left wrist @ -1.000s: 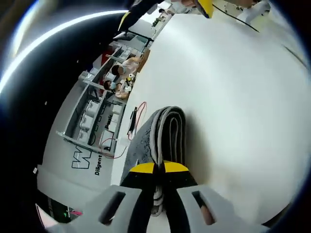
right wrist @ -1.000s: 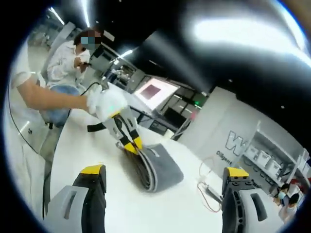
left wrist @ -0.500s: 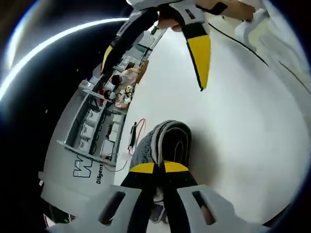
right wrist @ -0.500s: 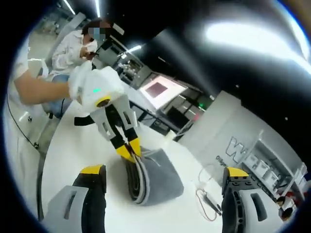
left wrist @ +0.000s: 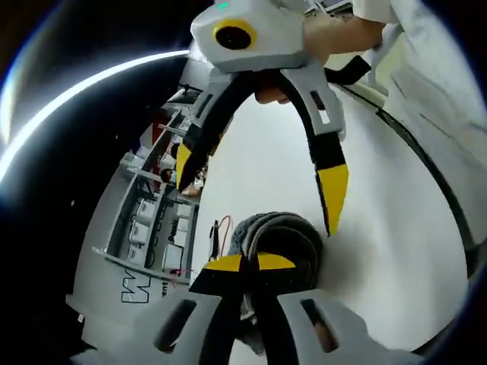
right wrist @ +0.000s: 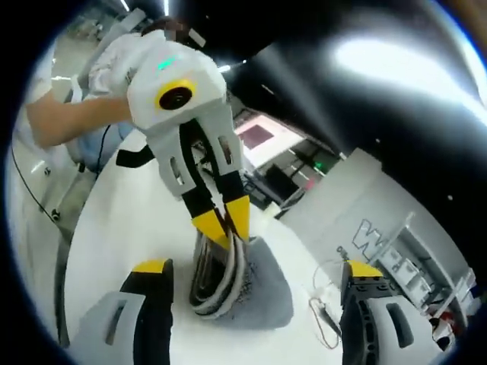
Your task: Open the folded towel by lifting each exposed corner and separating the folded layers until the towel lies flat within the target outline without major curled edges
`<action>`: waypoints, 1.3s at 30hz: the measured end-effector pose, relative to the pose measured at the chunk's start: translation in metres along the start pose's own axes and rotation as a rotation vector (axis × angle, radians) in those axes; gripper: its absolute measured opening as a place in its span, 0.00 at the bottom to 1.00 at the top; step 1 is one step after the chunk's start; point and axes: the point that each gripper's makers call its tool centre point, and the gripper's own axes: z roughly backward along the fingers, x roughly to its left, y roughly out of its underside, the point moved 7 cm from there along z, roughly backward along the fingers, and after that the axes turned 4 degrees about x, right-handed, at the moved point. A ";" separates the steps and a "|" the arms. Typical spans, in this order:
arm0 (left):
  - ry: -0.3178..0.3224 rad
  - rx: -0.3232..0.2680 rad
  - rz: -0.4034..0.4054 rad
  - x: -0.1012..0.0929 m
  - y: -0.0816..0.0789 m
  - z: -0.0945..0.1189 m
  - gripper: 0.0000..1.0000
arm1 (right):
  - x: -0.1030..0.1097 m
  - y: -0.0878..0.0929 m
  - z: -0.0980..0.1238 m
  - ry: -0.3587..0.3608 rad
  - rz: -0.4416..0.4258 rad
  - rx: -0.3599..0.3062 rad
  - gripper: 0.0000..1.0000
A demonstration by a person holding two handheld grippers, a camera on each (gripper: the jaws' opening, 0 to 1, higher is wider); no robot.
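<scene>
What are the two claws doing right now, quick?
Left claw: shut on the grey towel, lifting its folded edge.
Right claw: open, holding nothing, spread above the towel.

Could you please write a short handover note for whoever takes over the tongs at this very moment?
Left tongs: shut on an edge of the folded towel, lifting its layers off the white table.
Right tongs: open, hanging just above the towel, holding nothing.
Towel: grey, folded in several layers, bunched where it is pinched, its lower part resting on the table. A red cable lies on the table past it.
Done: one edge gripped and raised.
Left: take a free layer or corner with the right tongs, pull the layers apart, spread the towel flat and smooth any curled edges. I can't make out the target outline from here.
</scene>
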 end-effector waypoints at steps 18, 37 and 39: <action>0.014 -0.049 -0.099 -0.002 -0.034 0.002 0.05 | -0.002 0.003 -0.006 0.087 0.186 0.024 0.56; -0.047 -0.049 -0.165 0.003 -0.029 0.001 0.05 | 0.001 -0.004 0.001 -0.004 0.043 -0.063 0.39; -0.042 -0.048 -0.169 0.002 -0.030 0.000 0.05 | -0.001 -0.004 0.002 0.000 0.023 -0.068 0.40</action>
